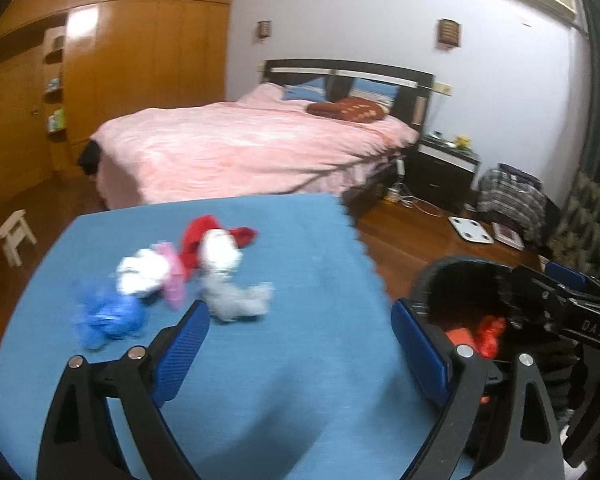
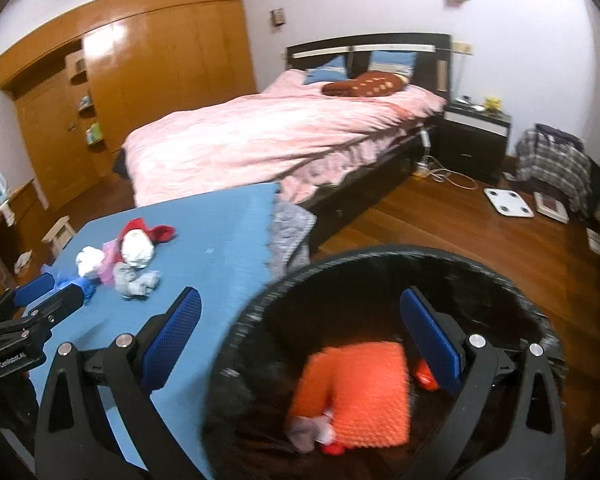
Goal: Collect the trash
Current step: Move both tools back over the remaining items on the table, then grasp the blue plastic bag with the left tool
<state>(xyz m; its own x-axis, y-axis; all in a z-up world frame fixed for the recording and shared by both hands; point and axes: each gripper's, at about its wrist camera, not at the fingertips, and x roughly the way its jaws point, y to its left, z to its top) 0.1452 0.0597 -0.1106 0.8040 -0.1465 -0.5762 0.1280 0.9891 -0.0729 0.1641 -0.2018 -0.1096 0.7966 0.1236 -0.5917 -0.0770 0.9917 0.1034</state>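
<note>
1. Trash lies in a loose cluster on our blue table point(image 1: 300, 248), toward its far left part: a blue crumpled bag point(image 1: 108, 316), a white crumpled wad point(image 1: 144, 272), a pink scrap point(image 1: 174, 276), a red piece point(image 1: 196, 240), a white bundle point(image 1: 220, 252) and a grey crumpled wad point(image 1: 236, 300).
2. We hold the left gripper point(image 1: 300, 344) above the near part of the table, its jaws wide apart and gripping nothing; the grey wad sits just beyond its left pad.
3. We hold the right gripper point(image 2: 300, 336) over the black bin point(image 2: 380, 264), which stands just beside the table's right edge; its jaws are also spread wide with nothing between them.
4. Inside the bin we see an orange textured piece point(image 2: 364, 392), a small grey-white scrap point(image 2: 312, 432) at its lower left, and bits of red beside the right pad; the blur keeps us from naming them more closely.
5. From the right wrist view, the left gripper shows at the far left edge, its blue pads near the blue bag.
6. Behind the table stands a bed with a pink cover point(image 1: 240, 148), with a dark nightstand point(image 1: 444, 168) to its right and a wooden wardrobe point(image 1: 140, 60) along the far wall.
7. On the wooden floor we see a white scale point(image 2: 508, 202) near a checked cloth pile point(image 2: 552, 164).
</note>
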